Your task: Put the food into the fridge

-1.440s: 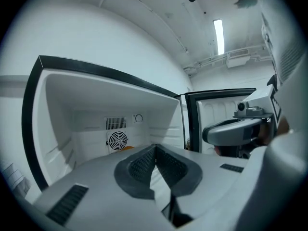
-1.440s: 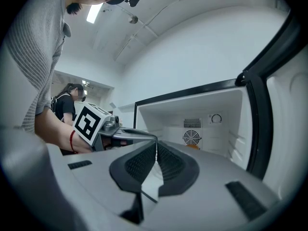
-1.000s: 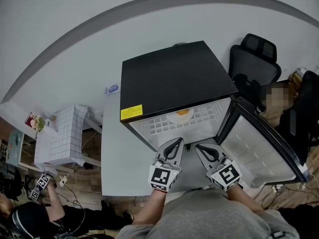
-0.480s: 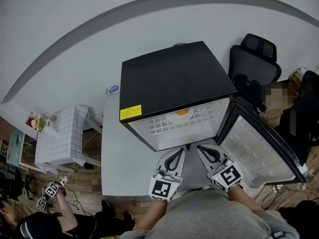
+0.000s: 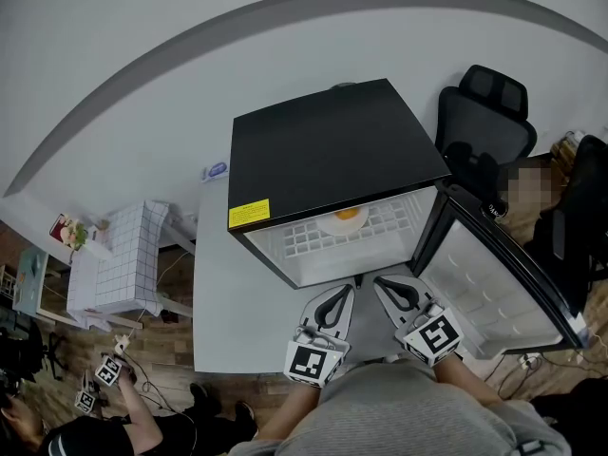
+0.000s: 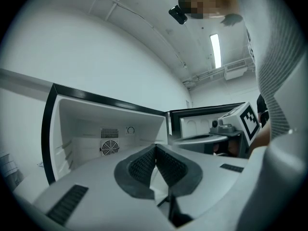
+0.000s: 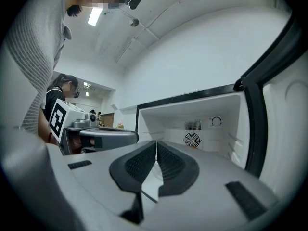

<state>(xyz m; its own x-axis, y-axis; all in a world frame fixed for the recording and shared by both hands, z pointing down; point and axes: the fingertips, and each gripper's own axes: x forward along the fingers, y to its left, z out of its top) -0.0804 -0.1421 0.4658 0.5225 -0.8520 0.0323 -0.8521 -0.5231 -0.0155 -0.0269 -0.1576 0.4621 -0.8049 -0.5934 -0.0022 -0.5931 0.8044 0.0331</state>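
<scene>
Head view: one black fridge (image 5: 332,150) on the white worktop (image 5: 223,312), its one door (image 5: 494,274) swung open to the right. One yellow label (image 5: 250,215) sits on the fridge top, at the front left corner.

Food – one item, orange (image 5: 348,215), on one pale plate (image 5: 344,224). The plate rests on the single white grid shelf (image 5: 304,240) inside the fridge, towards the middle of the shelf.

Two tools, side by side just in front of the open fridge and above the worktop edge:
- left tool (image 5: 342,289): jaws pressed together, nothing between them. Its own view (image 6: 155,148) shows the ribbed pads meeting tip to tip.
- right tool (image 5: 385,283): same state, jaws together and empty, confirmed in its own view (image 7: 156,143).

Both point level into the fridge opening, neither touching the fridge or the plate. Each gripper view catches the other tool alongside, with its marker cube.

Both gripper views show the white interior with one round fan grille (image 6: 109,148) on the back wall and one dial above it.

Around it: one black office chair (image 5: 484,112) behind the door, and one white tiled stand (image 5: 119,259) left of the worktop. A second person (image 5: 85,435) at lower left has two more marker cubes (image 5: 106,369) – what they're doing I can't make out.
</scene>
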